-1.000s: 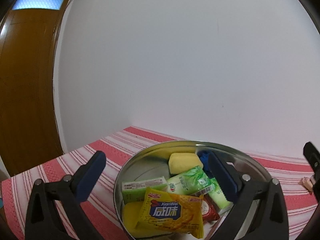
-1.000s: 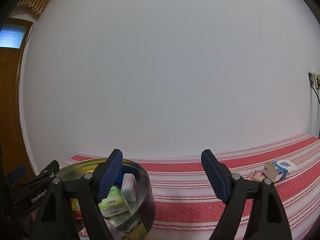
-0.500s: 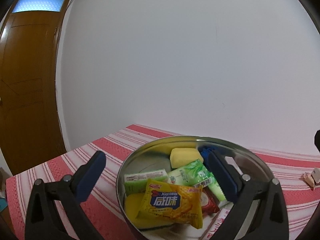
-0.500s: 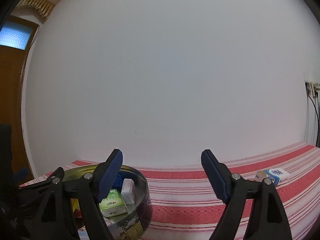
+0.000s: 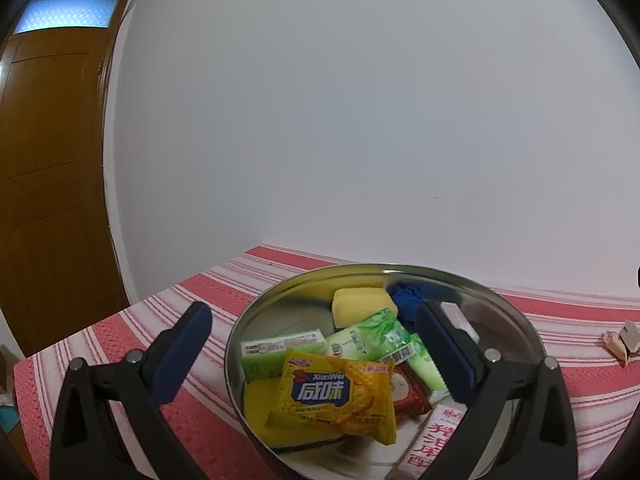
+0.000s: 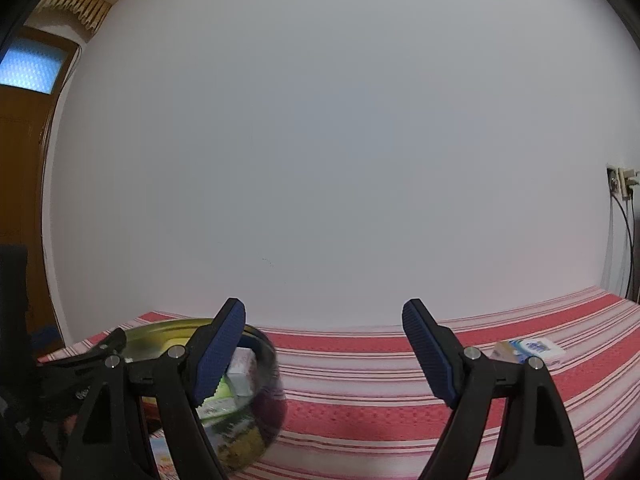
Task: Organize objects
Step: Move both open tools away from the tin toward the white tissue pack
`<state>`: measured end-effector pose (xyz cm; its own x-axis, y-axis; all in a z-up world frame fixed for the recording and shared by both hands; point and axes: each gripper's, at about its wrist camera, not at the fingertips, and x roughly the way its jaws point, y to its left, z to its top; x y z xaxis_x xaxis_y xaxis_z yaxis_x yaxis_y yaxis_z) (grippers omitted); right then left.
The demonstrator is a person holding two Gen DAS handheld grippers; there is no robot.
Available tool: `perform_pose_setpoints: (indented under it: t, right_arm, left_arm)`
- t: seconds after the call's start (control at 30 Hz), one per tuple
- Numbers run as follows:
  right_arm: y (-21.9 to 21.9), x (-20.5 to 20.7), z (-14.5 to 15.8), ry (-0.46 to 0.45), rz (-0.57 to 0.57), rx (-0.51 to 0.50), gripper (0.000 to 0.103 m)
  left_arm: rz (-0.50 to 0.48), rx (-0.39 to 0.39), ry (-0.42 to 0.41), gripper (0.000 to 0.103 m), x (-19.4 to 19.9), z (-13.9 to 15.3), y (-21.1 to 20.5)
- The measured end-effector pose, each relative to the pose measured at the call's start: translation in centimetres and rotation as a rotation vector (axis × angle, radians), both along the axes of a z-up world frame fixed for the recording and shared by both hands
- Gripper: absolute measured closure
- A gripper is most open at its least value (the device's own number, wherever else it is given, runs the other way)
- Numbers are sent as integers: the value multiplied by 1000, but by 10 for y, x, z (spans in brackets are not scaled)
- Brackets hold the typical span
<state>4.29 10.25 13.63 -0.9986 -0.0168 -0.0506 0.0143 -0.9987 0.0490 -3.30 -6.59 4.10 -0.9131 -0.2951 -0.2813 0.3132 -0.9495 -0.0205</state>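
A round metal tin (image 5: pixel 516 320) is seen on the table (image 5: pixel 168 312), which is covered with a red-and-white striped cloth. The tin is filled with a yellow snack packet (image 5: pixel 336 396), green packets (image 5: pixel 372 336), a green box (image 5: pixel 280 350), a yellow sponge (image 5: pixel 362 304) and a blue item (image 5: pixel 406 294).

The left claw (image 5: pixel 312 340) is spread wide and is empty; its left finger is seen outside the tin wall and its right finger over the tin's inside, so the rim appears to be straddled. The right claw (image 6: pixel 324 344) is likewise wide and empty, level above the cloth. A white-and-blue pack (image 6: pixel 532 350) and a small carton beside it lie well apart from the tin, at the right.

Risks are judged as follows:
- If the left claw is closed on the rim, the smooth metal may slip and the tin may tip.
- The loosely piled contents may be spilled by any tilt.
- The pack may be pushed along the cloth if approached too low.
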Motion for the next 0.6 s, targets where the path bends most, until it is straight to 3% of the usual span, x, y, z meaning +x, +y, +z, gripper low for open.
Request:
perform_pose_setpoints:
  t: [0.2, 0.4, 0.6]
  right_arm:
    - [20, 8, 2, -17, -14, 66, 20]
    - [52, 12, 3, -38, -58, 89, 20]
    - [84, 19, 4, -48, -122, 105, 20]
  left_arm:
    - [-46, -12, 23, 0, 9, 3, 15]
    - [-111, 53, 23, 0, 11, 7, 30]
    - [-164, 27, 33, 0, 15, 11, 59]
